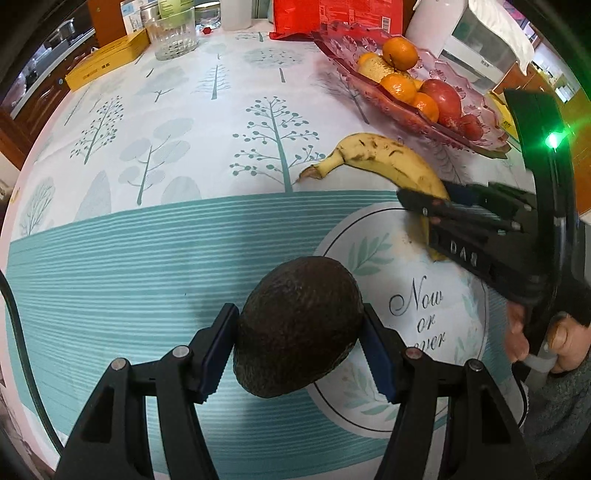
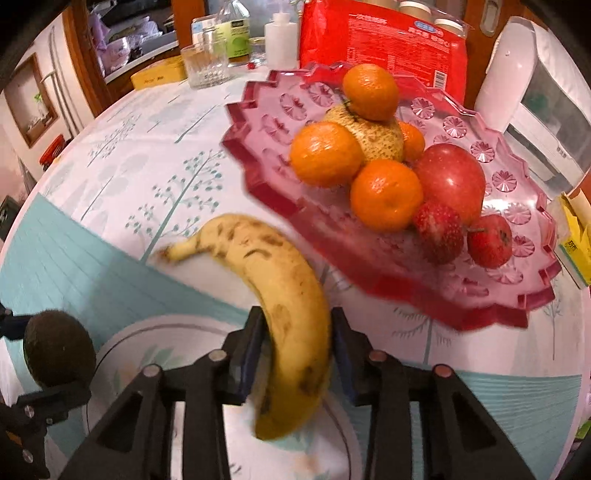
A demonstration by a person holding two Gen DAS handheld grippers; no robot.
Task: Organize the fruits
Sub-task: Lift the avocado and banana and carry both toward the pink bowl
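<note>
Left gripper (image 1: 300, 352): pinching one dark avocado (image 1: 299, 325) between its blue pads, held at the near edge of the round motif printed on the cloth.
Right gripper (image 2: 295, 354): jaws just closed in, now clamped on the lower half of one banana (image 2: 284, 314).
Banana: one, yellow with brown spots, stem end pointing far-left over the bench (image 1: 166, 240); whether its stem tip touches the cloth cannot be told.
Hand (image 1: 550, 343): a person's hand in a grey sleeve grips the right gripper's handle, at the right edge of the left wrist view.
Fruit tray (image 2: 258, 184): one pink scalloped tray, far-right of the banana, near it.
Tray contents: four oranges (image 2: 386, 194), one speckled yellow pear (image 2: 373, 136) under the top orange, one large red apple (image 2: 452, 179), two small red fruits (image 2: 489, 240) at the near-right.
Behind the tray: one red packet (image 2: 380, 40), standing.
Far left: one clear glass (image 1: 170, 35), one yellow box (image 1: 107, 59).
</note>
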